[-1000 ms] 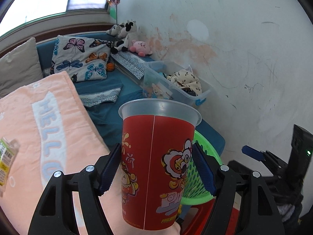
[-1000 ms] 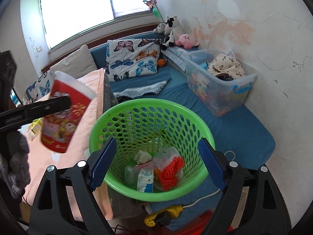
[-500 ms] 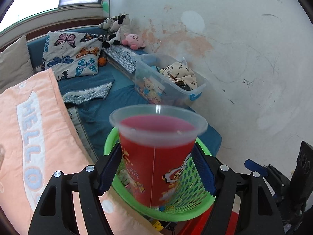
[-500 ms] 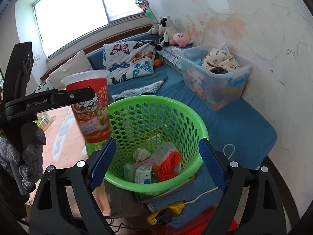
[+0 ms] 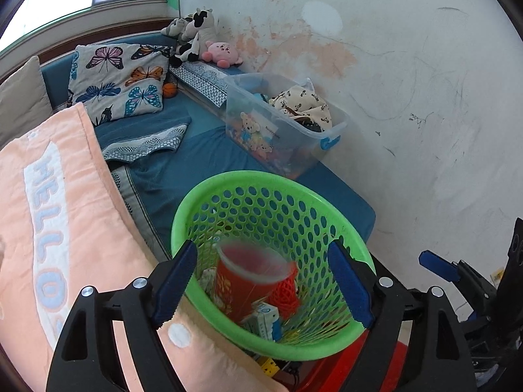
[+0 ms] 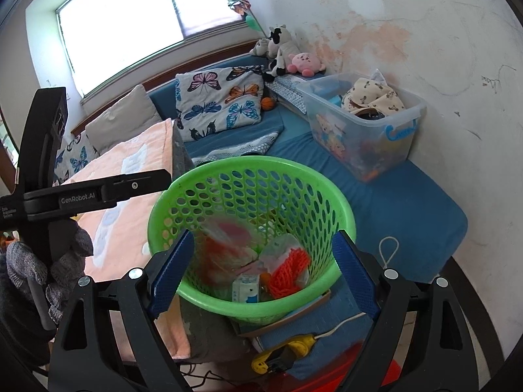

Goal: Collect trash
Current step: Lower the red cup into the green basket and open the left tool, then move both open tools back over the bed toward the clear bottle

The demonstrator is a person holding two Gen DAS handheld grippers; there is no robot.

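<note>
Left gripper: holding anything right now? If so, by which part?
Nothing. The left gripper is open above the green basket, and the red cup appears blurred inside the basket, clear of both fingers. The right gripper is open and empty too.

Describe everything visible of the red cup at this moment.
The red cup is motion-blurred inside the green basket, roughly upright with its mouth up, slightly tilted. It looks like printed paper or plastic, with a pale translucent rim and yellow print on its side. It sits among the trash beside an orange net and a small carton. No fingers touch it.
</note>
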